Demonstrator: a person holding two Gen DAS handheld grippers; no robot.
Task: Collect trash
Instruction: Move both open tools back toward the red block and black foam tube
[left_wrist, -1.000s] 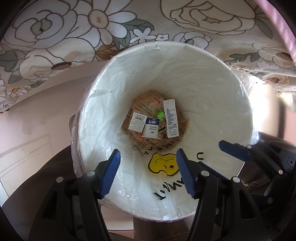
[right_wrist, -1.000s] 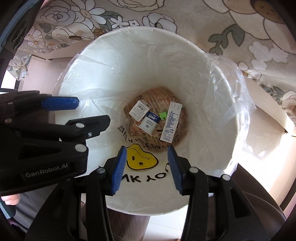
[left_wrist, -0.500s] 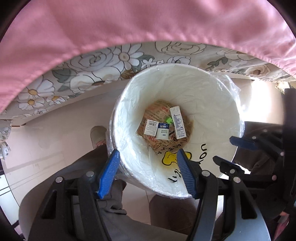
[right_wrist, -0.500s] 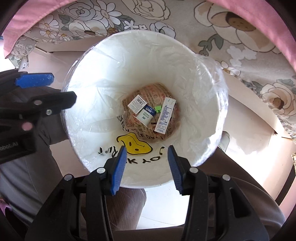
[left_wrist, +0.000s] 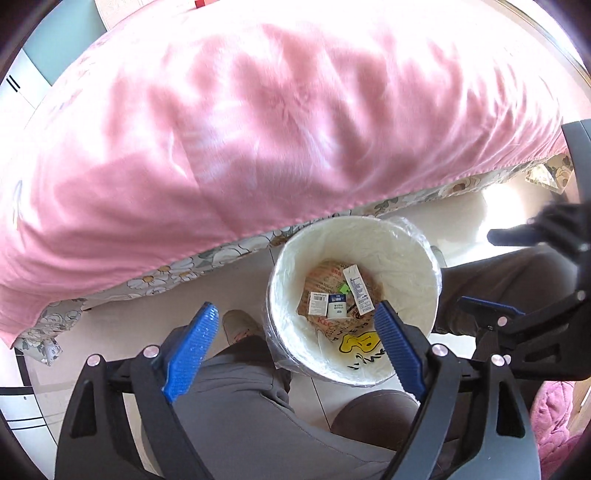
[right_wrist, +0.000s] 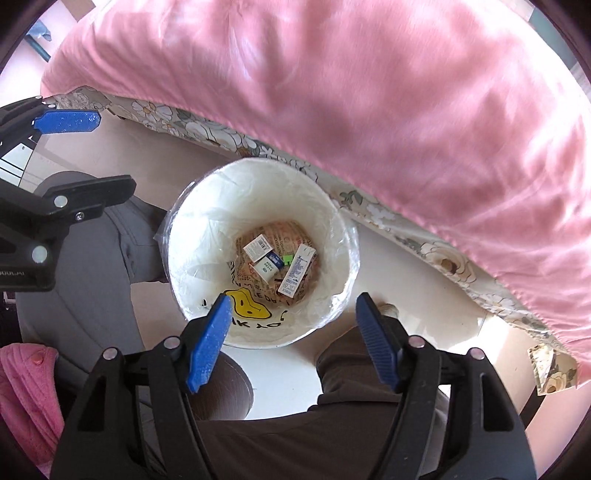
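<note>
A white bin (left_wrist: 406, 258) (right_wrist: 207, 229) lined with a clear bag stands on the floor beside the bed. At its bottom lie several small boxes and wrappers (left_wrist: 338, 301) (right_wrist: 279, 260). My left gripper (left_wrist: 295, 343) hangs well above the bin, its jaws opening, with nothing between the blue pads (left_wrist: 190, 345). My right gripper (right_wrist: 295, 334) is also high over the bin, jaws opening and empty. Each gripper shows at the edge of the other's view.
A pink quilt (left_wrist: 258, 129) (right_wrist: 369, 92) over a floral bedsheet (left_wrist: 177, 269) fills the upper part of both views. A person's legs in grey trousers (left_wrist: 240, 406) and a slipper (left_wrist: 238, 325) flank the bin on the pale floor (right_wrist: 406, 266).
Both grippers have risen away from the bin, which now looks much smaller. Their jaws have spread wider. The pink quilt has come into view above.
</note>
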